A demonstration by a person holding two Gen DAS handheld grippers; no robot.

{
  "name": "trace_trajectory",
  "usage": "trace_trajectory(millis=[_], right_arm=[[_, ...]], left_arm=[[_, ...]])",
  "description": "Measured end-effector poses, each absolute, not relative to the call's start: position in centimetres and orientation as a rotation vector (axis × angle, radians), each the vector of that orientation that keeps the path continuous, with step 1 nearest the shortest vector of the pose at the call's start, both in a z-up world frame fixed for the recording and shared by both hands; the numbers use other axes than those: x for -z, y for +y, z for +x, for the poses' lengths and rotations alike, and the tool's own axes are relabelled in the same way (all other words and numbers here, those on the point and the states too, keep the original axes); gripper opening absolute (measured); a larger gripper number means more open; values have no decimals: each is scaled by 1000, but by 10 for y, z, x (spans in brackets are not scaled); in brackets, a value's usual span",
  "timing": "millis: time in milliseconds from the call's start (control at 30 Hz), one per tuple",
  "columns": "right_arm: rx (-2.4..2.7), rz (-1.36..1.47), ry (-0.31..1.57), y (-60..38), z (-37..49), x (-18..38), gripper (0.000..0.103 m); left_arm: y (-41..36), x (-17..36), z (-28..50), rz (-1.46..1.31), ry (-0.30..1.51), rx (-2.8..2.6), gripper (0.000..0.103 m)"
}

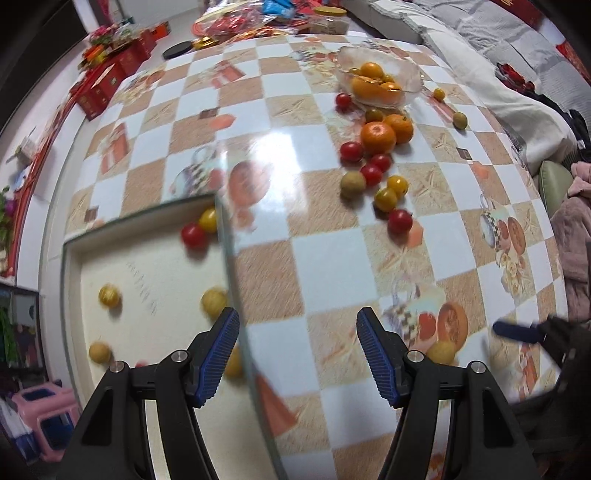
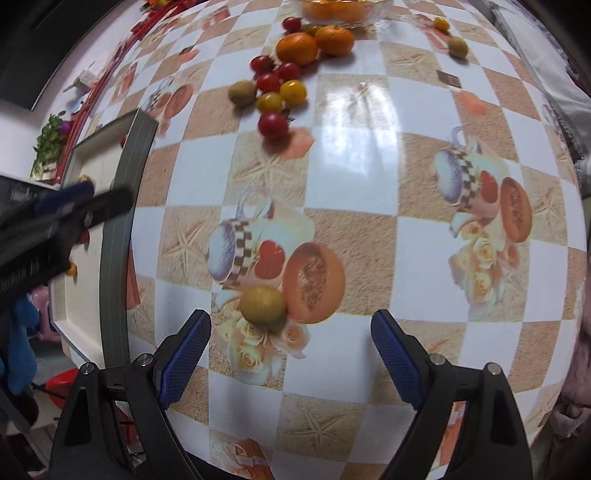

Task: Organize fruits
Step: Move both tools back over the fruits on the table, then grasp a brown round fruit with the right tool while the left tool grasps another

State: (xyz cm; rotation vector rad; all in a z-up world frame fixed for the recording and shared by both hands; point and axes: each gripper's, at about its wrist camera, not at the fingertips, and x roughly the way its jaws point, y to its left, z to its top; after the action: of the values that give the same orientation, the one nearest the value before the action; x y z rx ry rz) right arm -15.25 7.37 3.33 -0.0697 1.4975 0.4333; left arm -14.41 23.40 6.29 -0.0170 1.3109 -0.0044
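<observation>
Right wrist | right gripper point(image 2: 291, 354) wide open, empty | yellow-green fruit point(image 2: 263, 305) just ahead, left of centre

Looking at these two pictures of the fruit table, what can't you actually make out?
- Tray contents: left view is motion-blurred, and the left claw covers its near part.
- Glass bowl: cut off by the right view's top edge.
- Yellow-green fruit before the right claw: its kind is unclear.
- Red boxes at the far edge: print too small.
</observation>
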Motion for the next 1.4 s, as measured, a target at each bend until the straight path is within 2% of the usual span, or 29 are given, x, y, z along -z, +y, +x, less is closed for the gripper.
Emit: trace_trajectory(millis=[33, 100, 133, 433, 733, 867, 967, 1033, 1100, 1167, 1200, 1267, 1300, 1400], right_arm=[[-439, -74, 1494, 76, -155, -32, 86], [-452, -86, 1488, 82, -159, -28, 73], [-459, -93, 1485, 84, -162, -26, 71], [-459, -136, 1427, 95, -169, -22, 63], [-464, -154, 1402, 105, -171, -22, 61], [-464, -167, 1397, 101, -176, -22, 57], [-465, -157, 1402, 99, -182, -24, 49], [-467, -147, 1407, 97, -180, -24, 46], [-471, -145, 1409, 94, -176, -27, 40], [-481, -131, 1415, 93, -175, -26, 32], [-484, -125, 1418, 91, -175, -28, 32], [-490, -112, 1425, 89, -175, -28, 32], [-492, -104, 1428, 87, -175, -28, 32], [-494, -73, 1436, 81, -174, -29, 32]], left_arm=[[231, -60, -138, -7, 1310, 11, 67], [224, -52, -126, 11, 1316, 24, 67], [221, -49, -121, 15, 1318, 25, 67], [210, -22, -74, 3, 1307, 26, 67], [202, -8, -54, 15, 1288, 30, 67], [198, -9, -48, 9, 1275, 31, 67], [199, -9, -42, -4, 1259, 13, 67], [200, -9, -42, -10, 1244, 0, 64], [199, -11, -40, -14, 1230, -2, 49], [197, -13, -36, -33, 1223, 11, 44], [196, -13, -35, -33, 1220, 13, 37], [193, -13, -33, -25, 1214, 15, 34], [192, -14, -34, -27, 1210, 20, 28], [190, -14, -38, -24, 1213, 37, 26]])
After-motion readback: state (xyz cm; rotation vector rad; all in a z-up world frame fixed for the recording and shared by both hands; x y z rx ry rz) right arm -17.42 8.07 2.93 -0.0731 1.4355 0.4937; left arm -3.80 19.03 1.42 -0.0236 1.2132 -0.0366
